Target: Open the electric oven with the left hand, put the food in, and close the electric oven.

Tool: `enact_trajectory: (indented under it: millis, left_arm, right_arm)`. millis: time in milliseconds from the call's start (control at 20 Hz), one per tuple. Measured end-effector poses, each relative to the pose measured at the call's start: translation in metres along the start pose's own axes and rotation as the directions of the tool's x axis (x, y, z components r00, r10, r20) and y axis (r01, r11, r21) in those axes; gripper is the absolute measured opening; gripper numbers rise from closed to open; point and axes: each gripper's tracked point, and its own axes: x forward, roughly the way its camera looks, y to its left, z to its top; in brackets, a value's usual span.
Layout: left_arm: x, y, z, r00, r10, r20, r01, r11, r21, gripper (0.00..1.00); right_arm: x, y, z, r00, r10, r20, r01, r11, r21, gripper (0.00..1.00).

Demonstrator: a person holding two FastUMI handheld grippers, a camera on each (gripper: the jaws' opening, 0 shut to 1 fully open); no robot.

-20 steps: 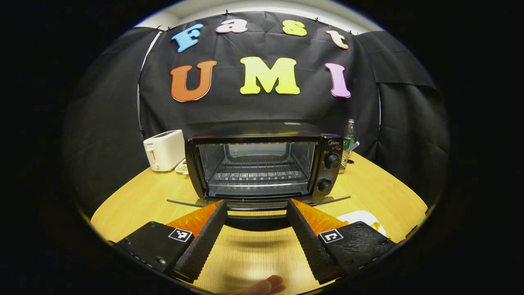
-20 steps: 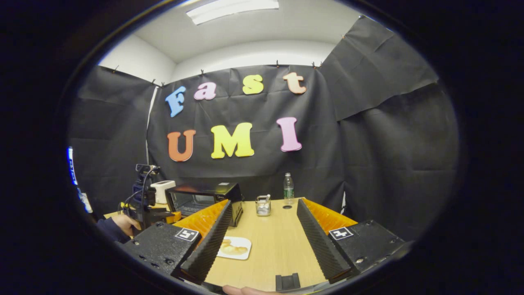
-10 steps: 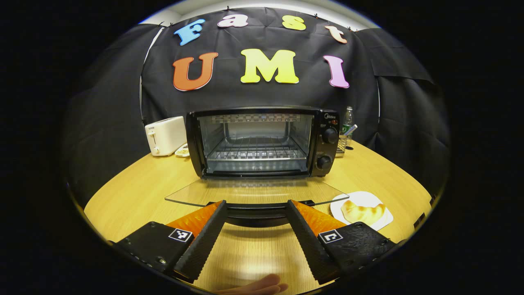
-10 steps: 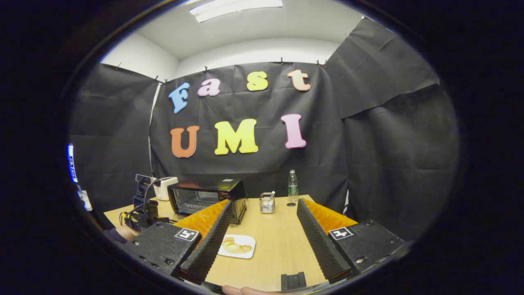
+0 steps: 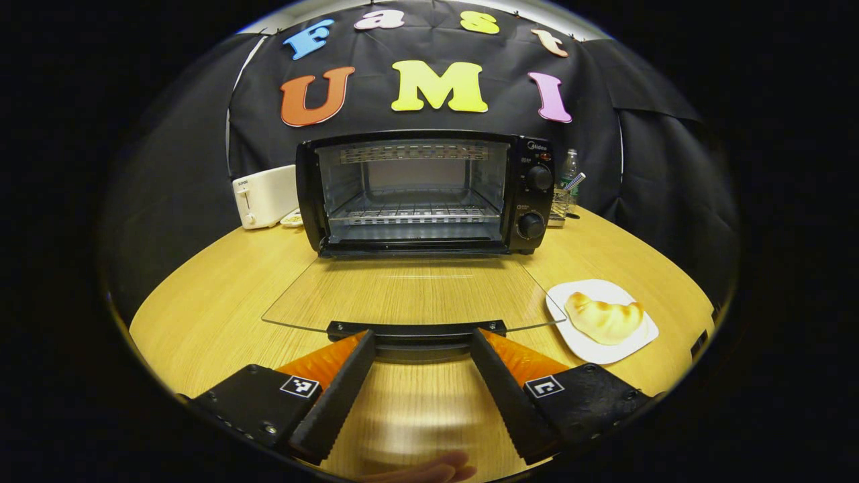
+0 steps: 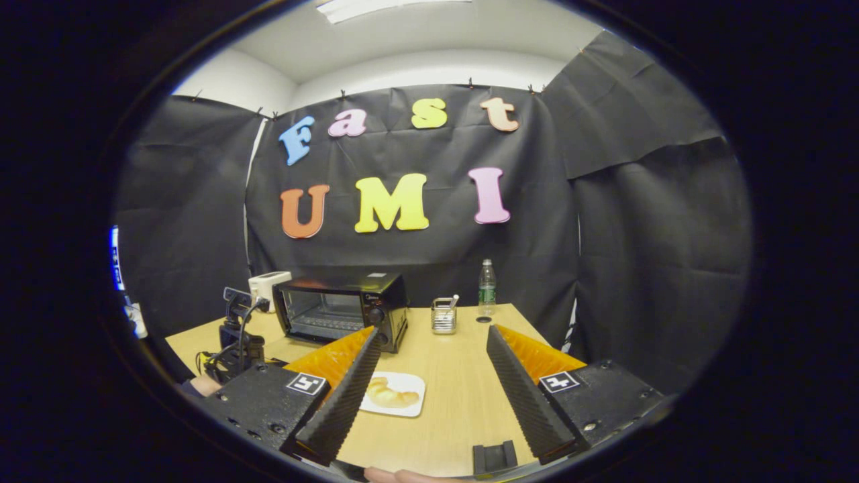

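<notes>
Oven [image 5: 424, 193]: black, we found it at the table's [image 5: 221, 275] back, glass door [image 5: 409, 293] lying flat open, rack bare. Croissant [image 5: 604, 318] on plate [image 5: 578, 339], right of door. Left gripper [image 5: 419, 349] jaws spread around the handle [image 5: 417, 331]; right gripper [image 6: 429, 342] jaws wide, empty.

Colour rundown, using the toaster oven [image 5: 424, 193] as the landmark: it's black all over with a silvery wire rack [image 5: 414, 215] inside and two black knobs [image 5: 535, 201] on its right panel. The glass door [image 5: 409, 294] lying open in front is clear, so the table's [image 5: 221, 282] light yellowish wood grain shows straight through, and its handle [image 5: 416, 330] is black. Left of the oven sits a white toaster [image 5: 263, 196]. Front right of it there's a white plate [image 5: 590, 339] with a golden-brown croissant [image 5: 604, 319]. Behind its right side stands a clear bottle [image 6: 487, 287] with a green label.
</notes>
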Motion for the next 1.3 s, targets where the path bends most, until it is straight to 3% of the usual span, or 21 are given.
enact_trajectory:
  millis: [350,600,800,950,1100,1300]
  left_arm:
    - [-0.008,0.01,-0.005,1.0,-0.012,-0.012,0.012,1.0,-0.013,0.95]
    - [-0.058,0.024,0.041,0.989,-0.007,0.147,0.011,1.0,-0.027,0.95]
    - [-0.113,0.046,0.085,0.966,0.065,0.251,-0.058,0.998,-0.037,0.95]
    - [-0.155,0.047,0.115,0.944,0.062,0.323,-0.048,0.998,-0.052,1.0]
    - [-0.191,0.05,0.132,0.92,0.067,0.386,-0.059,0.998,-0.033,0.95]
    - [-0.234,0.059,0.141,0.886,0.1,0.453,-0.119,0.993,0.014,0.95]
  right_arm:
    - [0.014,0.008,-0.02,0.999,-0.007,-0.039,0.007,1.0,-0.022,0.99]
    - [0.035,0.007,-0.048,0.995,-0.034,-0.093,0.03,0.999,-0.043,0.99]
    - [0.055,0.011,-0.08,0.984,-0.03,-0.173,0.024,0.999,-0.04,1.0]
    - [0.068,0.014,-0.104,0.974,-0.02,-0.225,0.01,0.999,-0.045,1.0]
    - [0.079,0.012,-0.126,0.96,-0.012,-0.281,0.003,0.999,-0.033,1.0]
    - [0.097,-0.007,-0.172,0.918,-0.033,-0.395,0.037,0.999,0.001,0.98]
